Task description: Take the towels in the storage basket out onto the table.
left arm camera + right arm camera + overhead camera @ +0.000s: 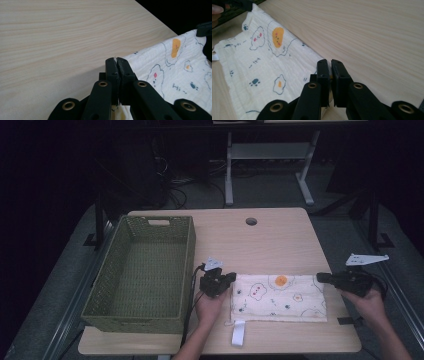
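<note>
The left claw was clenched on the far left corner of the printed cloth, a sliver of white fabric showing between its closed jaws in the left gripper view. The right claw was pinched on the far right corner in the same way, the cloth's edge caught between its jaws in the right gripper view. The cloth itself lay flat on the worktop, stretched between the two claws and running back from them toward the person, with a white loop tag trailing off its near left corner. To the left of the left claw stood the green woven basket, close by but not touching the cloth.

The step in hand looked like a fold, taking the far edge over to the near one. To do it well, both claws would need to rise together and level, so the edge stays taut and straight between them. They should travel at the same pace toward the person, and the corners should be laid squarely over the near corners before either claw lets go. A lopsided lift would likely skew the fold or drag the lower layer.
</note>
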Demonstrator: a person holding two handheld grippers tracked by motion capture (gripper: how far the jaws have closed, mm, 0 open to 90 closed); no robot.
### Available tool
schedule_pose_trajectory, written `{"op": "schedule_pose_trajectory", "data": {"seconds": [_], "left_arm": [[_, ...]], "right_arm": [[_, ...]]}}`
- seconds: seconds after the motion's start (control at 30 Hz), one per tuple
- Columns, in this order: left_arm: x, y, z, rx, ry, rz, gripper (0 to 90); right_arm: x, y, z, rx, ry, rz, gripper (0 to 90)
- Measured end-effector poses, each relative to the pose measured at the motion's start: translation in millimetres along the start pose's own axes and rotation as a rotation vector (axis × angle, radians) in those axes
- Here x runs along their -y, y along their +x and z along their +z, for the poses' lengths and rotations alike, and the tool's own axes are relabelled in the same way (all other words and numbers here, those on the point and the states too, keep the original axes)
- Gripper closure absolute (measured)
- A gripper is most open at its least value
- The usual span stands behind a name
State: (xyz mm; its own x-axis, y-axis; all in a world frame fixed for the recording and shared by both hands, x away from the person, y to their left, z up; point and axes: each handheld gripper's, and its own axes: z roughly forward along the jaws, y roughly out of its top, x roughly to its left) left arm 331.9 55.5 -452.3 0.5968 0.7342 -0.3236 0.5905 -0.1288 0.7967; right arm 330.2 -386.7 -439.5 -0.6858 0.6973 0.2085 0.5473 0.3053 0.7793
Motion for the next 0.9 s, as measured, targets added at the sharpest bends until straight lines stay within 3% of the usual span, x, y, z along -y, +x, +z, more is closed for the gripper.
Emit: {"op": "schedule_pose_trajectory", "data": {"seconds": [0.3,0.53,0.7,0.9], "left_arm": [[10.6,-13.8,-13.9,0.025,-0.045,0.054,88.3],[20.3,-26.4,-24.5,0.061,-0.052,0.100,88.1],[28.6,-35.0,-35.6,0.085,-0.037,0.125,87.9],[40.5,-45.8,-45.5,0.108,0.028,0.179,87.9]], "right_arm": [[11.4,17.5,-13.6,-0.003,-0.027,-0.059,84.4],[26.7,30.9,-26.9,-0.008,-0.047,-0.082,83.9],[38.9,43.9,-35.7,-0.013,-0.051,-0.100,83.6],[54.2,56.2,-41.3,-0.023,-0.034,-0.128,83.3]]}}
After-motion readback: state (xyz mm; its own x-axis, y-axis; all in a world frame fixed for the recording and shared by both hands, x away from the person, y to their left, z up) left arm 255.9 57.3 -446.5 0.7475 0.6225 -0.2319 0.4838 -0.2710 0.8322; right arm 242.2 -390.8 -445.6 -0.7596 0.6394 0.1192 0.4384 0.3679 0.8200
